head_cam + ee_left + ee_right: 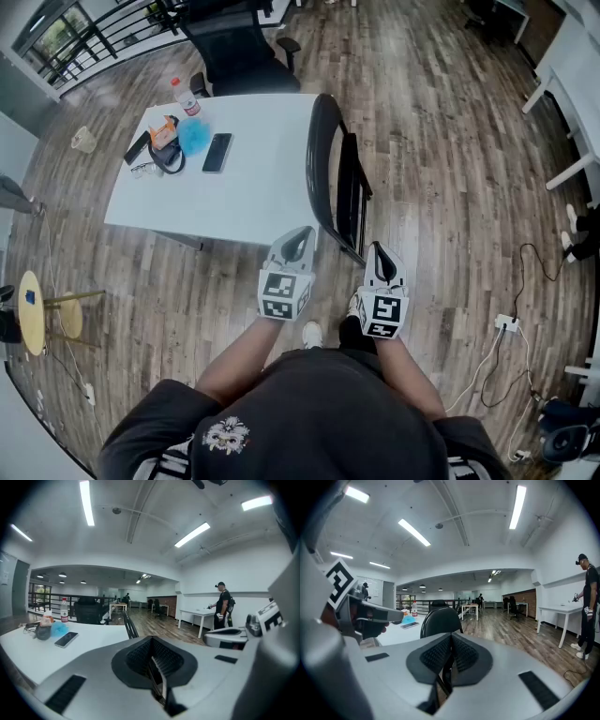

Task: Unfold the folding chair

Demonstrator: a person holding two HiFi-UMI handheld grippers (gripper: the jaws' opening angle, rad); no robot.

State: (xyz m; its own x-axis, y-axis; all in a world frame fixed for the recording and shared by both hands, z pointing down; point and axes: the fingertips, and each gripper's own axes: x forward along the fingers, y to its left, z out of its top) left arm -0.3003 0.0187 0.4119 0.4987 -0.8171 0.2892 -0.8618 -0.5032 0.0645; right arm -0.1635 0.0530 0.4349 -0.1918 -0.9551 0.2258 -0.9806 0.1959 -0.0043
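Approach step: L gripper (298, 240) & R gripper (380, 253) both had jaws closed, empty. Folding chair (322, 155) stood still folded just ahead of jaws. Next prob.: open jaws, grip frame.

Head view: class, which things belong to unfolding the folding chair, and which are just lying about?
For the job: folding chair, folded, beside the white table; left gripper and right gripper, both shut and empty.
Lying about: phone, water bottle, office chair.
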